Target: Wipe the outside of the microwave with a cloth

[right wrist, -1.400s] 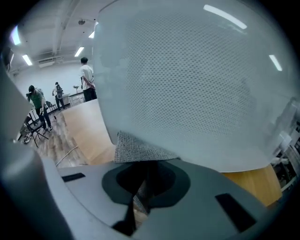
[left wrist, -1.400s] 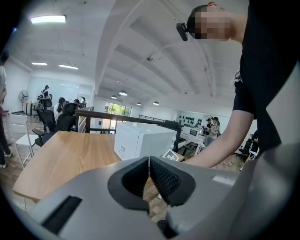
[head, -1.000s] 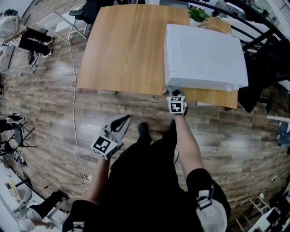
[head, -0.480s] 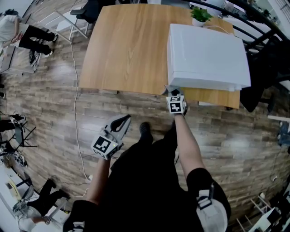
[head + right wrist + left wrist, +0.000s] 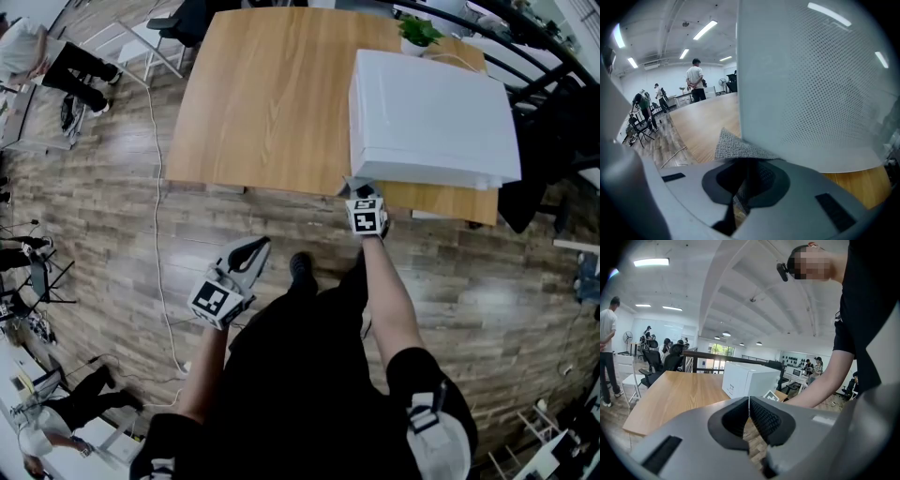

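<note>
Overhead, microwave (image 5: 431,117): plain white box on the right part of the wooden table (image 5: 262,94), front close to the near edge
Head view, cloth (image 5: 352,183): grey scrap at the microwave's near left corner, mostly covered by the gripper
Head view, right gripper (image 5: 362,190): at that same corner, marker cube up; jaws not readable from here
Head view, left gripper (image 5: 249,251): low over the plank floor (image 5: 103,234), well apart from the table
Head view, surroundings: plant (image 5: 417,31) behind the microwave, cable (image 5: 155,187) trailing across the floor, people (image 5: 56,61) cut off at the left edge
Left gripper view, jaws: left gripper (image 5: 749,402) pads pressed together, nothing between them
Left gripper view, microwave (image 5: 747,378): small beyond the jaws, one corner facing; its lower front is hidden by the gripper body and the person's forearm (image 5: 820,385)
Right gripper view, jaws: right gripper (image 5: 745,180) clamped on the cloth (image 5: 736,147)
Right gripper view, cloth: grey, knobbly weave, one corner sticking out to the left at the panel's lower edge
Right gripper view, microwave (image 5: 811,84): pale panel of fine dots fills the right, reflecting ceiling lights, edges cut off
Right gripper view, beyond: table (image 5: 708,119) top, people (image 5: 696,79) standing far off
</note>
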